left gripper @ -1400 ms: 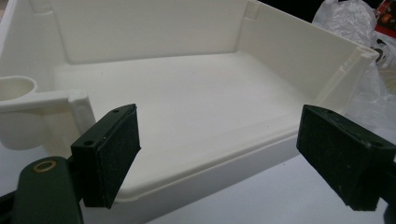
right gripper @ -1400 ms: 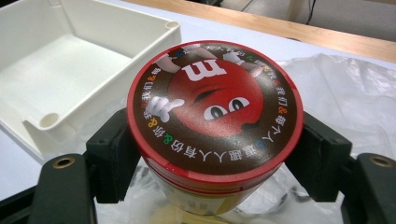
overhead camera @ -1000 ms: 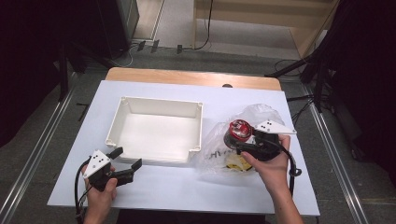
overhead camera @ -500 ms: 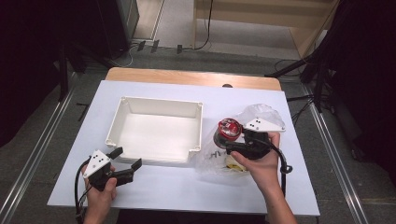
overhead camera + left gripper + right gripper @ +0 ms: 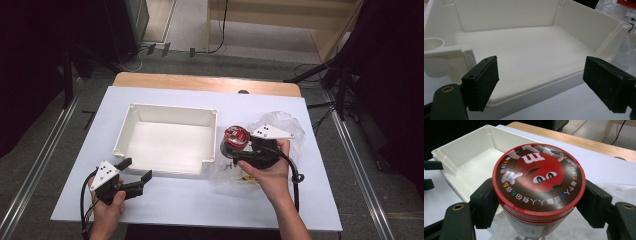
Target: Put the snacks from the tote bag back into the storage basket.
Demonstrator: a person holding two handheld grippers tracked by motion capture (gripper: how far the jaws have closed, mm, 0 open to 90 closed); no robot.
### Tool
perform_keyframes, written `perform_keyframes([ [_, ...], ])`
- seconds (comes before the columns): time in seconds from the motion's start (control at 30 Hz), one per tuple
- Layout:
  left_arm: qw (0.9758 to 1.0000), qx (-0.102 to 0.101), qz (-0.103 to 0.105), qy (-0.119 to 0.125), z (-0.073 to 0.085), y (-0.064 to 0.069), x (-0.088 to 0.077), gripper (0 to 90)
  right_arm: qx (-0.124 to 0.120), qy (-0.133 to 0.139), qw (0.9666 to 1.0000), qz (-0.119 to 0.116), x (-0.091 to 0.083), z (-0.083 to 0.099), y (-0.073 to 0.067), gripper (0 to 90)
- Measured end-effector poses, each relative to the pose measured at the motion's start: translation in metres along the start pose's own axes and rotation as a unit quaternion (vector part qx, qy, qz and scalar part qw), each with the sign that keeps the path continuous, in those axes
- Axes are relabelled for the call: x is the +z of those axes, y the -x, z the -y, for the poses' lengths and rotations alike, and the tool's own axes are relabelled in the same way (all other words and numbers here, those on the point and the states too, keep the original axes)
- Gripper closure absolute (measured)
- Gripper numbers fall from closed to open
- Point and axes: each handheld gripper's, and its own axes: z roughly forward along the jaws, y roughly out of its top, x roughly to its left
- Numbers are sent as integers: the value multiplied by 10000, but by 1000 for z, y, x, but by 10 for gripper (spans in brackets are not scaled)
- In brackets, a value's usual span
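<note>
Since a second ago my right gripper (image 5: 233, 150) has carried the red-lidded candy jar (image 5: 235, 138) leftward off the crinkled plastic bag (image 5: 285, 125), so it now sits just beside the right wall of the white tray (image 5: 167, 112); my left gripper (image 5: 136, 175) has stayed parked in front of the tray's near left corner. In the right gripper view the jaws stand wide but are pressed on the jar (image 5: 539, 185) just under its lid, one pad on each side, so I read that as a firm grip on a wide thing. The left gripper (image 5: 549, 85) is spread open with nothing between its pads, looking into the tray (image 5: 579, 27). I judge the work to be moving the jar into the tray. The risk I see is the jar's bottom catching the tray's rim if I go across too low, which could tip the jar in the pads or shove the tray along the table (image 5: 200, 200). The grip sits high on a smooth round body, so a jolt might also let it rotate or slip down.
</note>
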Motion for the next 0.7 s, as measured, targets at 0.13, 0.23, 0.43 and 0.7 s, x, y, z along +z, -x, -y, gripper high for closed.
perform_keyframes([
  [0.13, 10000, 37, 7, -19, 0, 0, 0, 134, -42, 17, 10000, -48, 4, -4, -5, 258],
  [0.23, 10000, 70, -11, -35, 0, 0, 0, 134, -77, 18, 9999, -82, 8, -7, -9, 258],
  [0.43, 10000, 83, -12, -36, 0, 0, 0, 134, -112, -9, 9998, -166, 16, -10, -16, 258],
  [0.7, 9999, 125, -22, -41, 0, 1, 1, 135, -129, -29, 9996, -231, 24, -12, -22, 258],
])
